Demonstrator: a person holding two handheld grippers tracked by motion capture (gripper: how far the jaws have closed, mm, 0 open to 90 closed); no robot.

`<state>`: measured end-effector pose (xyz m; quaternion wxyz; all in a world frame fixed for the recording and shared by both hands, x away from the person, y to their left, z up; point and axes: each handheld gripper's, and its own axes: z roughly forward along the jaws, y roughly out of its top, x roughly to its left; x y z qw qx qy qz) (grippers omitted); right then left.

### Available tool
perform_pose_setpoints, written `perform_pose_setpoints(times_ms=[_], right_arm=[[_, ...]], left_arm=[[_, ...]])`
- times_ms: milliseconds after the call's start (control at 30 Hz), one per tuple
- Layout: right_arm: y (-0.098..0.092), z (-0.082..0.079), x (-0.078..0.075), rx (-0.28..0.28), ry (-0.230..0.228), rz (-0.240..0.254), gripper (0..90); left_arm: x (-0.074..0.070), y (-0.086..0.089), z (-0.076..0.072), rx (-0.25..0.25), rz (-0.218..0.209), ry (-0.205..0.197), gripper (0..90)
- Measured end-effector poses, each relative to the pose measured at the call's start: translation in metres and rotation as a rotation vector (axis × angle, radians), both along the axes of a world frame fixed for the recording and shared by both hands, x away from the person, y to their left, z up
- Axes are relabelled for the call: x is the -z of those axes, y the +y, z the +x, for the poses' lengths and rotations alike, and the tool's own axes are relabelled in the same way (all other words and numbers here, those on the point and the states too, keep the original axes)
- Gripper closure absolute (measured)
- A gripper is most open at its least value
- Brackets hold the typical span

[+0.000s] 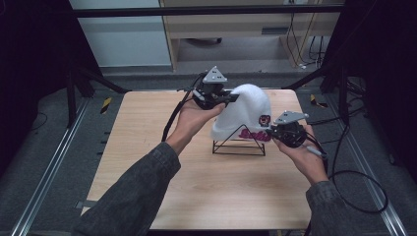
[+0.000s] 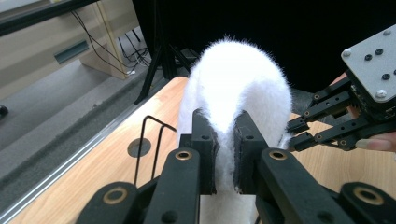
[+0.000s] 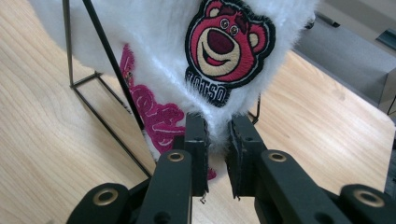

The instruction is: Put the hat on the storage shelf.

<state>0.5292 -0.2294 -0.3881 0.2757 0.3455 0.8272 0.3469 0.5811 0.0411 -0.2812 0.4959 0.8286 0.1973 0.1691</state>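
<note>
White fluffy hat (image 1: 248,110) sits on a black wire stand (image 1: 239,145), and this stand rests on the wooden table (image 1: 206,182) in the far half, a little toward the right edge. The hat has a round top and it covers the upper part of the stand, so only the lower wires show under its brim.

The left gripper (image 1: 227,98) comes to the hat from the far left side, at the height of the crown. In the left gripper view its two black jaws are closed on a fold of the white fur at the back of the hat (image 2: 236,93), and the fabric is pinched between the pads.

The right gripper (image 1: 273,132) is at the near right side of the hat, low at the brim. In the right gripper view its jaws are pressed on the lower edge of the hat (image 3: 154,28), just under a bear patch (image 3: 228,46) with a pink face, and beside pink embroidered letters (image 3: 156,116). The white edge goes down between the two pads.

So the hat is between the two grippers, each of them grasping it at one side. A hand (image 1: 194,118) holds the left gripper and the other hand (image 1: 307,157) holds the right one; both sleeves are grey.
</note>
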Motion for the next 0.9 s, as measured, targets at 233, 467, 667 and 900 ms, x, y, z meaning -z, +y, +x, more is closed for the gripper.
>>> perform_pose_setpoints(times_ms=[233,467,667,900], right_arm=[[0.0,0.0,0.009,0.003,0.021,0.001,79.3],[0.0,0.0,0.014,0.004,0.028,-0.001,79.2],[-0.002,-0.001,0.018,0.008,0.041,0.005,78.9],[-0.004,0.0,0.023,0.005,0.051,0.012,78.3]], left_arm=[[0.007,-0.003,-0.001,0.007,0.01,0.004,81.9],[0.013,-0.002,-0.002,0.001,0.011,0.012,81.9],[0.02,-0.002,-0.004,-0.011,0.018,0.009,82.0],[0.025,-0.004,-0.006,-0.01,0.029,0.004,82.0]])
